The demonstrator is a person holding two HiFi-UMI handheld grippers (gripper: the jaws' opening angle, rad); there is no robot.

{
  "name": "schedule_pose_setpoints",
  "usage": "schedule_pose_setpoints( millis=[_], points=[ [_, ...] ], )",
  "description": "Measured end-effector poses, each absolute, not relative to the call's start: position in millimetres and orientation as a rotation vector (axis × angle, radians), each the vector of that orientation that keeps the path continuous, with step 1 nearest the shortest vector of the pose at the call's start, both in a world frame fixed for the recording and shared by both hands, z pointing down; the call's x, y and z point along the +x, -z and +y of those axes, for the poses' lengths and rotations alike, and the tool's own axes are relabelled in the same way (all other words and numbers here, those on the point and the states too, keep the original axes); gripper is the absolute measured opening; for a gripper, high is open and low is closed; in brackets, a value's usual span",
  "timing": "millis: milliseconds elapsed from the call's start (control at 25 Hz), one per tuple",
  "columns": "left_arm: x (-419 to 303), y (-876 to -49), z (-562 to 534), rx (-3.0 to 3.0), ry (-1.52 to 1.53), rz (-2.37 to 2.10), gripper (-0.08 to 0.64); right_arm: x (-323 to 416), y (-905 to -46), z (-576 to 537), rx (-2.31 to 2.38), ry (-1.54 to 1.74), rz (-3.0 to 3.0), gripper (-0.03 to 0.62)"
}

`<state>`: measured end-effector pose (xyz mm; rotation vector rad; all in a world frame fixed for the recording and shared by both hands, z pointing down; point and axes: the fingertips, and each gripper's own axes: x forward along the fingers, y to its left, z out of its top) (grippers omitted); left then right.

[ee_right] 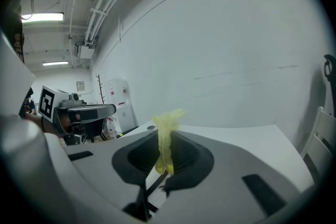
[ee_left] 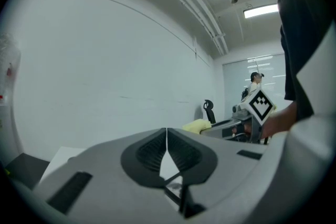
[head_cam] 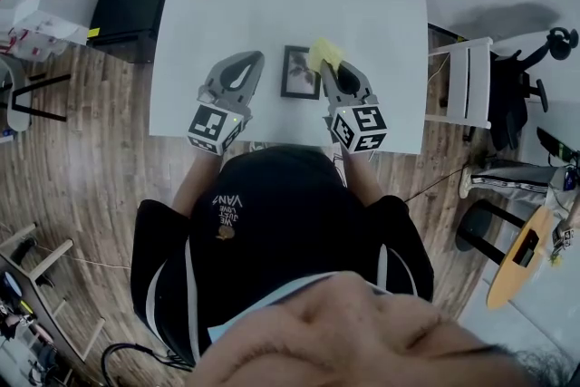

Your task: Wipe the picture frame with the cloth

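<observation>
An open-plan office doubling as a robotics lab.
A plain white table [head_cam: 272, 4] stands on wood-plank flooring [head_cam: 91, 159], with a black swivel chair [head_cam: 517, 95] to one side and stacked boxes [head_cam: 41, 0] by a black cabinet [head_cam: 131, 14]. Overhead run strip lights [ee_right: 42, 17] and bare ceiling pipes [ee_right: 100, 2]; a water dispenser [ee_right: 119, 105] stands by the wall. The left gripper [head_cam: 256, 59] and right gripper [head_cam: 326, 68], each with a square-marker cube, give the lab side away.

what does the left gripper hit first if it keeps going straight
Way looks free: the left gripper, fingers shut and empty, points over the bare white table toward its far edge; the black picture frame lies to its right. Height unclear.
</observation>
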<state>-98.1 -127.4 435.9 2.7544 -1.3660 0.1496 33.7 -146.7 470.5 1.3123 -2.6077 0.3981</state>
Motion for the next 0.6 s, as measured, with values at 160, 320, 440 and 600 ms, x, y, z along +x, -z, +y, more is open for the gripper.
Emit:
schedule_pose_setpoints(
  millis=[160,320,440,600],
  points=[
    [-95,-436,-135,2.758,-0.152,-1.363,0.017,30,-473,-158,1.286,-0.401,-2.610,0.044],
    [-92,-437,-141,2.760,-0.157,-1.362,0.017,27,-477,-168,1.258,-0.407,-2.611,0.044],
    [-90,-439,-143,2.758,-0.158,-1.362,0.017,25,-482,-172,1.239,-0.417,-2.610,0.044],
    [-89,-442,-146,2.748,-0.162,-1.363,0.017,20,-490,-176,1.213,-0.441,-2.604,0.044]
  ],
)
